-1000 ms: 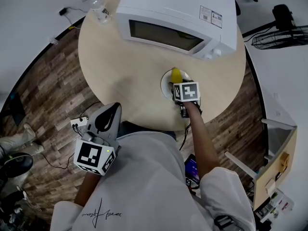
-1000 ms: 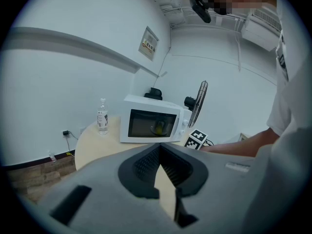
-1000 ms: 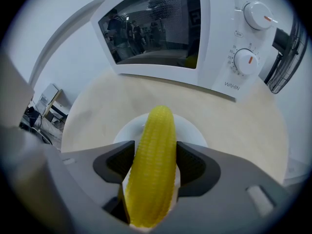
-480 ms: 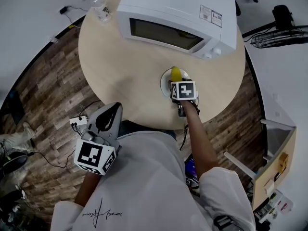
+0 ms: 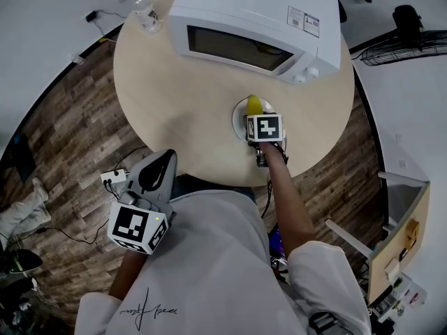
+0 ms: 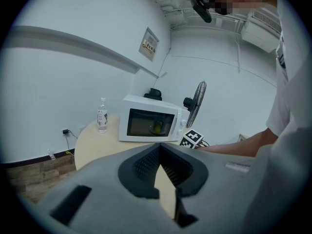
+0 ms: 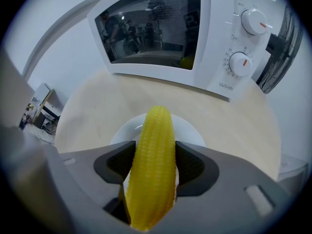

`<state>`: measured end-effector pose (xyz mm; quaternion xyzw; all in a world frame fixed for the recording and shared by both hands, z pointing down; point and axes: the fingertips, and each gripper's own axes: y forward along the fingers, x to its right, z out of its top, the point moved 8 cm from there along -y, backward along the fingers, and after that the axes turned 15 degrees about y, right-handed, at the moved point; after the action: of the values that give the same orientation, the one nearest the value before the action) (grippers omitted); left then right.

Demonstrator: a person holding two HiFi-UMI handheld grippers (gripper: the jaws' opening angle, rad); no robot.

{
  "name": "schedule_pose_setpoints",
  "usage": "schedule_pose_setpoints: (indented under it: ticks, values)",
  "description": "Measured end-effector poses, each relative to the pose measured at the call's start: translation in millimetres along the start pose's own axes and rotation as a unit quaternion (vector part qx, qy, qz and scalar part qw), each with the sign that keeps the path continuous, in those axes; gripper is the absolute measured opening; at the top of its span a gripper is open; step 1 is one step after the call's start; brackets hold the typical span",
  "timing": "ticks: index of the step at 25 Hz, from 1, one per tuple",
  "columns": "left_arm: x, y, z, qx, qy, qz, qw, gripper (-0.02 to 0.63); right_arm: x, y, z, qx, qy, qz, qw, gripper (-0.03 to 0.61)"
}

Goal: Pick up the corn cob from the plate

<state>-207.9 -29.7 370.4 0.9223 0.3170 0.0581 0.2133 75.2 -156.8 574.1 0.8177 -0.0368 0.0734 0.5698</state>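
**Corn clamped in the right gripper over the plate**

The corn (image 7: 155,150) is gripped by the right gripper (image 7: 153,164). The jaws are closed against its two sides at mid-length, and are held apart only by its thickness. The tip of the corn projects forward past the jaws, and its other end runs back between them. The plate (image 7: 191,130) is seen directly under and just ahead of the jaws, on the table (image 7: 92,113). Whether the corn is clear of the plate cannot be told. Farther ahead of this gripper, a microwave (image 7: 161,28) is stood with its door shut.

The left gripper (image 6: 160,152) is held low, well back from the table edge and well apart from the right gripper. Its jaws are brought together at the tips, and nothing is held between them. Far ahead of it, a bottle (image 6: 102,115) is stood to the left of the microwave.
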Motion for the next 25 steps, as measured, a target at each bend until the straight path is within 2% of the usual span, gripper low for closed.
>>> schedule_pose_setpoints:
  ticks: [25]
  values:
    - [6.3, -9.5, 1.0, 0.015, 0.008, -0.01, 0.9998, -0.002, 7.0, -19.6, -15.3, 0.013, 0.032, 0.007, 0.999, 0.268]
